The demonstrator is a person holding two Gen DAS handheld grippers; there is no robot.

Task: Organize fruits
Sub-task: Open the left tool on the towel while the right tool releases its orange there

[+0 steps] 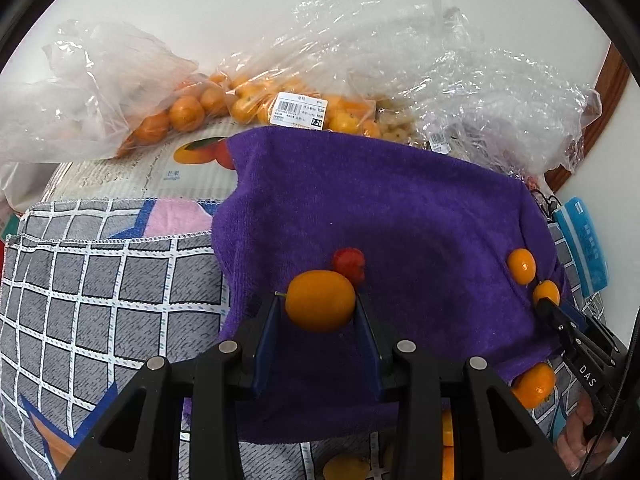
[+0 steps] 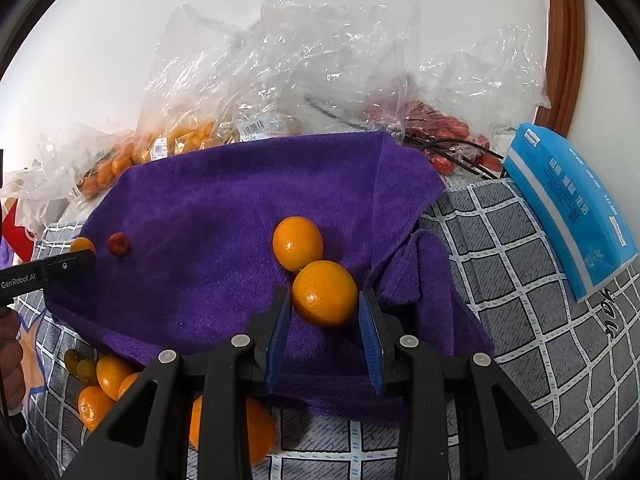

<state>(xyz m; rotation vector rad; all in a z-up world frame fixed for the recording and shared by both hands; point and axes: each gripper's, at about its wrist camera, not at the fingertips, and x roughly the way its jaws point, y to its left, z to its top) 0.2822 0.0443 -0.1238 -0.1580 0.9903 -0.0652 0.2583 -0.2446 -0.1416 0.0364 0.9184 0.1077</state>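
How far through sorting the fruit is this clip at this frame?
Early to midway. Done: a few oranges lie grouped off the purple towel's near edge. In hand: the left gripper is closed on a kumquat and the right gripper on an orange. Left: another orange, a small red fruit, and the bagged fruit behind.

"GenRobot.AI" marks the left claw [image 2: 86, 258]; "DAS" marks the right claw [image 1: 546, 304].

Both grippers are pointed steeply downward. The left gripper [image 1: 320, 312] is clamped on a fruit [image 1: 320, 300]; the right gripper [image 2: 325, 302] likewise on an orange [image 2: 325, 294].
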